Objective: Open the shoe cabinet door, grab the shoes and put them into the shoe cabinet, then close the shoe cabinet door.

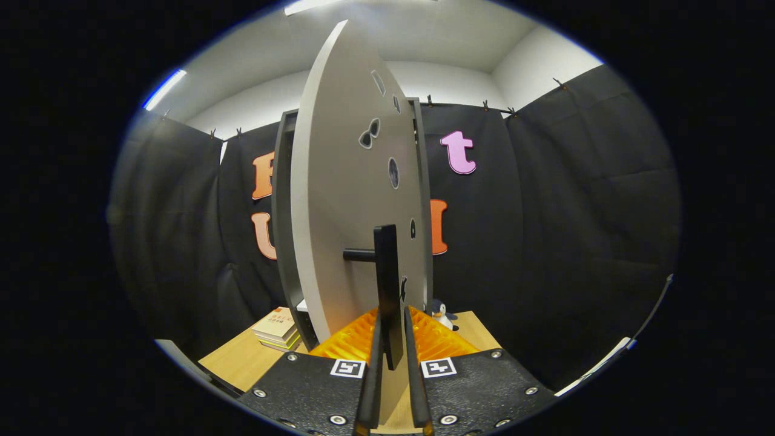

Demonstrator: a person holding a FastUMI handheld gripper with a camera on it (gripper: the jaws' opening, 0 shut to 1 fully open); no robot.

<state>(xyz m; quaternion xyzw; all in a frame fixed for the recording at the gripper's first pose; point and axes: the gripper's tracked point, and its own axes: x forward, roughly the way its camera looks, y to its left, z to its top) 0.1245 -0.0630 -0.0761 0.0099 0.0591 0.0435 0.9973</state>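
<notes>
- Books [277, 330] are stacked on the table [233, 360], left of the cabinet frame [282, 230].
- Door [345, 206] is seen edge-on, swung out.
- Door handle [387, 290] is clamped between the narrowed gripper [393, 387] fingers.
- Penguin toy [442, 315] sits just right.

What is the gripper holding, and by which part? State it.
The gripper is shut on the door handle, a dark upright bar on the cabinet door. Both fingers press the bar's lower end from either side.
</notes>
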